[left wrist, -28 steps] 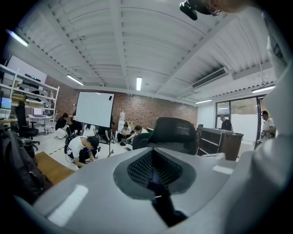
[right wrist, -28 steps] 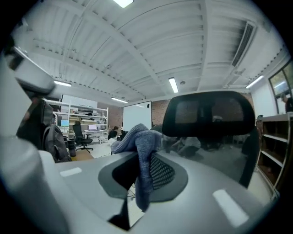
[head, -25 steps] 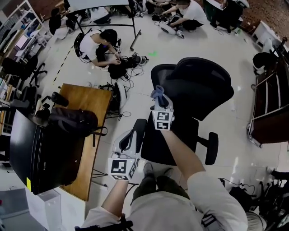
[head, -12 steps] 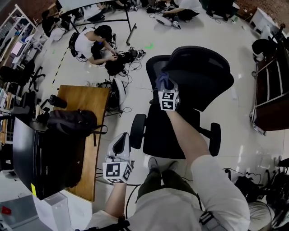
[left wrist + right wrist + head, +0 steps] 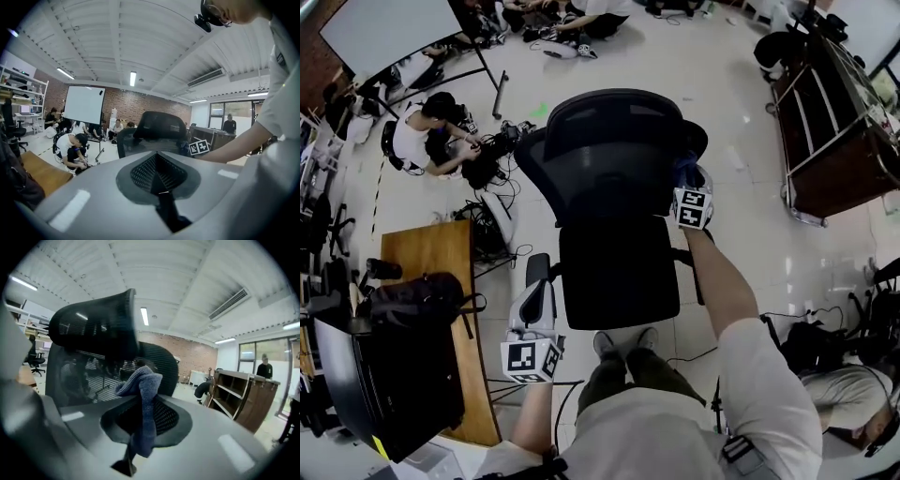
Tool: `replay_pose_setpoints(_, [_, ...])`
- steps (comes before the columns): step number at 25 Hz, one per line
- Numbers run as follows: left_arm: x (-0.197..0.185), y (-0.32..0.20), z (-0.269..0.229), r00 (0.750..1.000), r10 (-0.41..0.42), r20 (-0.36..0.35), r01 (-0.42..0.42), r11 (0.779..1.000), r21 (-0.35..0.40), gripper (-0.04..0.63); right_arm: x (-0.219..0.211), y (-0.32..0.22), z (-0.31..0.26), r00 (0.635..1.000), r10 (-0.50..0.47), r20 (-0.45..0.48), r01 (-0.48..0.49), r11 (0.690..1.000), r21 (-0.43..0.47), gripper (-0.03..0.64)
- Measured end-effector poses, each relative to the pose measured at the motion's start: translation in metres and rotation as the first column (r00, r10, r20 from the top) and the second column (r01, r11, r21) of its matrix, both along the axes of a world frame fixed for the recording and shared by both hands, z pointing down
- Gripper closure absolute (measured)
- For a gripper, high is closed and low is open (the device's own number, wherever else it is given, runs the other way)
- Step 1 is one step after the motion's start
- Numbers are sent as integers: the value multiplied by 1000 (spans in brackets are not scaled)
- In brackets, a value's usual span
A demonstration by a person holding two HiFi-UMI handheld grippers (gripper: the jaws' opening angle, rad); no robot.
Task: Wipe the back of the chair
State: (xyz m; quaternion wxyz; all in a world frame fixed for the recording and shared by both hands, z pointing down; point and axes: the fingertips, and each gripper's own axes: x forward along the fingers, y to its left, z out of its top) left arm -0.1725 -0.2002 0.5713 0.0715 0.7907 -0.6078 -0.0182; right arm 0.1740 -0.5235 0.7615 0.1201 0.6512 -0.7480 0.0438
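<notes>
Wiping step: right gripper [image 5: 686,180] pinches cloth [image 5: 144,386] at the back's [image 5: 609,141] right edge; left gripper [image 5: 536,292], jaws pressed together, waits near left. Next, probably: sweep leftward.

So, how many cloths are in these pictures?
1. A blue cloth is clamped in the right gripper, beside the right edge of the chair back. The left gripper is shut with none. Others may be hidden.
</notes>
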Motion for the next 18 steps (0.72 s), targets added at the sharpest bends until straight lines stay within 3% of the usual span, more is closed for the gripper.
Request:
replay_pose_setpoints(4, [12,-3,13,999,38,-11,-38,999,2,532,27,1,11,1000,19,-19,-19,1000,10,572])
replay_pose_setpoints(7, [25,-6,8,999,48,2,-48,999,20,532,18,7,-10,1000,1,-1,-1,999,42,572])
replay_pose_setpoints(9, [34,-8,-4,999,43,21,-44,998,37,532,-1,41,-45,999,-45,27,43,995,92,572])
replay_pose_setpoints(12, [34,-7,-14,999,-2,33,1,1000,18,532,-56,136,-98,982,-152,110,131,975,178,572])
replay_pose_setpoints(15, [19,-5,-10,999,-46,27,46,999,2,532,-139,218,-115,947,-272,171,228,944,240,572])
replay_pose_setpoints(18, [-7,-1,-12,996,-85,22,85,996,1,532,-224,250,-118,903,-396,169,349,903,250,572])
